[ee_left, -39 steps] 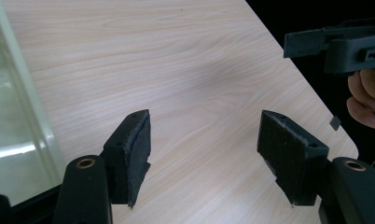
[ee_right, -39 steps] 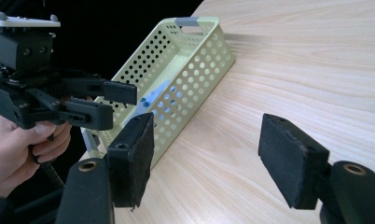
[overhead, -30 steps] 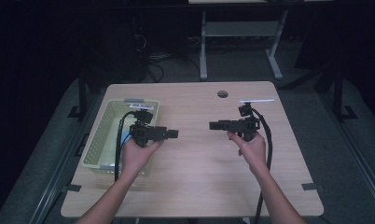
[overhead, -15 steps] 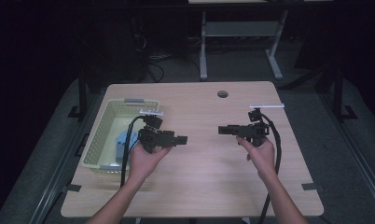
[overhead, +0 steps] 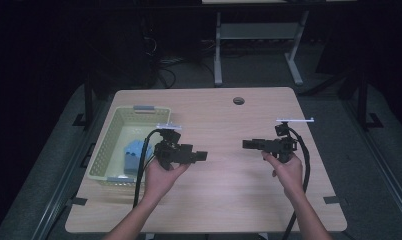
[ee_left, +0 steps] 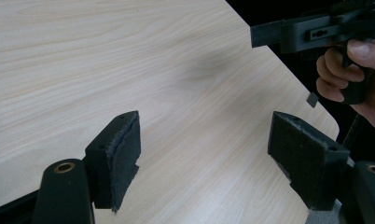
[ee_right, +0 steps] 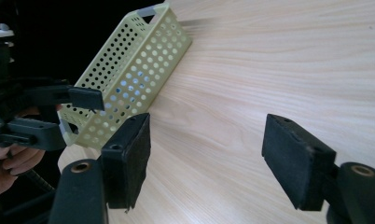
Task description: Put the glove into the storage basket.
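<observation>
My left gripper (overhead: 201, 156) is held over the wooden table (overhead: 229, 110), just right of a pale yellow perforated basket (overhead: 114, 127), and points right. Its jaws have just been opening and stand open with nothing between them, over bare wood in the left gripper view (ee_left: 204, 126). My right gripper (overhead: 246, 144) faces it from the right and points left. It is also open, with nothing between its pads (ee_right: 206, 123). A blue object (overhead: 134, 152) lies inside the basket. Each gripper view shows the other gripper (ee_left: 316, 32) (ee_right: 50, 107) farther off in a hand.
The basket (ee_right: 129, 74) sits by the table's left edge. A small round hole (overhead: 238, 100) is near the far edge. Bare wood lies between the two grippers. The floor around is dark, and a metal stand (overhead: 219, 45) stands behind the table.
Both hands have shifted a little to the right and toward the near edge of the table, keeping about the same gap between the grippers. The basket has not moved.
</observation>
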The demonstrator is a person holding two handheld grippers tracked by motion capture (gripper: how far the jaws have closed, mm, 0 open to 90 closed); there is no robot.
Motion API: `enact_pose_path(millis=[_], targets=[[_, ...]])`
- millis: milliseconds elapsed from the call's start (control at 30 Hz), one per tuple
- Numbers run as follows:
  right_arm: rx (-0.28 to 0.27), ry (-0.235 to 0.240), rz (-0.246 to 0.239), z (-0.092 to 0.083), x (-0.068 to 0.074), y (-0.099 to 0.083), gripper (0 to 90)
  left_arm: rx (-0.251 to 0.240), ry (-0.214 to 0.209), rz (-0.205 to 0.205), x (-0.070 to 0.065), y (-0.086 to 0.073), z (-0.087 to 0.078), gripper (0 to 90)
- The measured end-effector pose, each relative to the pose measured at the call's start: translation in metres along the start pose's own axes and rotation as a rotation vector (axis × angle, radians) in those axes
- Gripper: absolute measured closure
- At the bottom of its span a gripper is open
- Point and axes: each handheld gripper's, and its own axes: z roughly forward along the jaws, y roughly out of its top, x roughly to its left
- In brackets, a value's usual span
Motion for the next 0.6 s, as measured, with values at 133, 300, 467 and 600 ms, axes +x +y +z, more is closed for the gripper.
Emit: enact_pose_path(millis=[133, 300, 467, 600], targets=[[-0.005, -0.004, 0.014, -0.003, -0.006, -0.007, 32.0, 0.000, -0.011, 0.007, -0.003, -0.004, 0.003, 25.2], [-0.007, -0.011, 0.027, -0.010, -0.014, -0.014, 31.6, -0.005, -0.024, 0.013, -0.007, -0.009, 0.007, 25.1], [-0.008, -0.022, 0.032, -0.016, -0.020, -0.020, 31.5, -0.011, -0.034, 0.015, -0.010, -0.013, 0.012, 25.1], [-0.008, -0.024, 0.030, -0.020, -0.024, -0.024, 31.1, -0.004, -0.039, 0.021, -0.012, -0.018, 0.016, 24.8]])
